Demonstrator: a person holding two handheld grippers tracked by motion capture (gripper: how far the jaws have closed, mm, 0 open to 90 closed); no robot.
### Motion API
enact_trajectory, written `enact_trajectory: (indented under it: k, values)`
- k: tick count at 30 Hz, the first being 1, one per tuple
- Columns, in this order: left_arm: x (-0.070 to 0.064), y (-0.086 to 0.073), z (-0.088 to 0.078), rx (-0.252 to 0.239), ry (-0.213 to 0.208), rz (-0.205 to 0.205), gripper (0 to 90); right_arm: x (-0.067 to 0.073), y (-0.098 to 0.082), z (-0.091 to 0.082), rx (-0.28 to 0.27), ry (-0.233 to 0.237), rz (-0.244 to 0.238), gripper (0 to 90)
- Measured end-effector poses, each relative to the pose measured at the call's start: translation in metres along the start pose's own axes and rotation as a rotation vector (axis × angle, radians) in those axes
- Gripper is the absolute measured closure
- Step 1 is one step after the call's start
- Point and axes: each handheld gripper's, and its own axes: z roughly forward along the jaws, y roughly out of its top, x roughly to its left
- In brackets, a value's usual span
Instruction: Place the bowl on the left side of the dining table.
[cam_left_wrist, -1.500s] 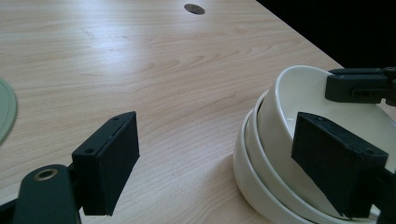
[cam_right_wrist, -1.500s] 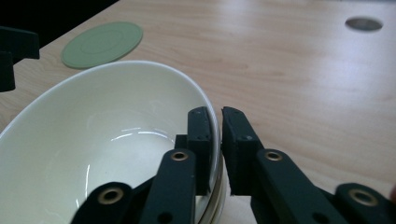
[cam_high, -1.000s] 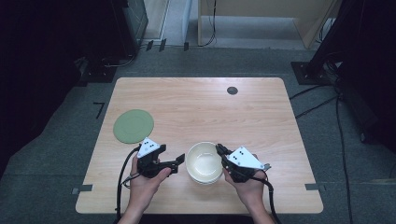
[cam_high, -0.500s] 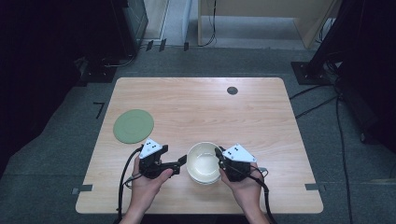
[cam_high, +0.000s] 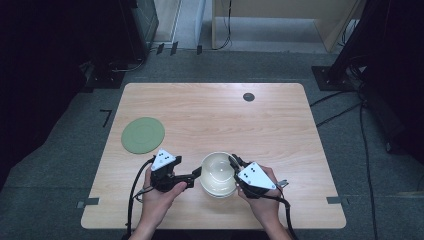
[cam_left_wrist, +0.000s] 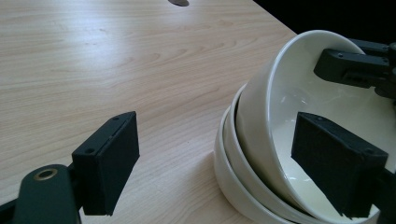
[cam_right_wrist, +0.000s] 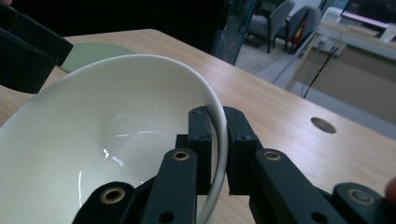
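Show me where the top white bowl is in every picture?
High view: top white bowl sits bottom middle, between both grippers.
Left gripper view: at right, tilted in the stack.
Right gripper view: at left, rim pinched by the right gripper.
Shared landmark: the round dark hole in the table.

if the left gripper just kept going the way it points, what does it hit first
Most likely the top bowl of the white stack; the left gripper is open, its right jaw already over the rim. Depth unclear.

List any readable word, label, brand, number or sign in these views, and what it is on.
None can be read.
The grey plates on the left gripper and right gripper carry black dots, not text.
The white bowls, green plate and table bear no lettering.
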Motion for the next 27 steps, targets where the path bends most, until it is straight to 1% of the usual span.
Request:
enact_trajectory:
  k: [3,5,6,8,10,12,14,15,16,18,22,24,25,26,27]
  values:
    - [-0.001,0.0,0.0,0.0,-0.003,0.0,15.0,-0.001,0.002,0.001,0.026,0.006,0.016,84.0]
    - [-0.001,0.0,0.0,-0.001,-0.003,-0.001,15.1,-0.001,0.004,0.002,0.058,0.009,0.04,83.6]
    - [-0.002,0.0,0.0,0.002,-0.001,0.002,15.1,-0.001,0.006,0.002,0.08,0.008,0.066,81.8]
    - [-0.002,-0.001,0.001,0.004,0.004,0.007,15.1,-0.002,0.007,0.003,0.115,-0.005,0.099,78.2]
    - [-0.003,0.0,0.001,0.004,0.0,0.008,15.1,-0.004,0.007,0.006,0.165,0.006,0.129,73.7]
    - [-0.003,-0.001,0.001,0.003,-0.003,0.008,15.1,-0.003,0.006,0.009,0.205,0.015,0.142,74.8]
    - [-0.003,-0.001,0.002,0.005,-0.005,0.009,15.1,-0.002,0.005,0.011,0.225,0.01,0.142,78.5]
    - [-0.004,-0.001,0.002,0.005,-0.005,0.01,15.1,0.0,0.005,0.01,0.223,-0.006,0.136,82.9]
    - [-0.004,-0.001,0.001,0.006,-0.006,0.012,15.1,0.001,0.006,0.01,0.223,-0.021,0.12,83.2]
    - [-0.005,-0.001,0.002,0.007,-0.001,0.017,15.1,0.001,0.006,0.01,0.217,-0.022,0.112,83.3]
    - [-0.006,-0.001,0.002,0.0,-0.001,0.025,15.1,0.0,0.003,0.008,0.187,-0.017,0.118,83.7]
    - [-0.007,-0.001,0.002,-0.006,-0.004,0.024,15.7,-0.001,0.004,0.006,0.149,-0.001,0.145,84.3]
    - [-0.007,-0.001,0.002,-0.006,-0.004,0.024,15.7,-0.001,0.004,0.006,0.149,-0.001,0.145,84.3]
    - [-0.007,-0.001,0.002,-0.008,-0.001,0.027,16.6,0.002,0.006,0.003,0.128,-0.023,0.097,84.3]
    - [-0.008,-0.001,0.002,-0.013,0.003,0.023,18.8,0.003,0.007,0.002,0.119,-0.03,0.085,84.3]
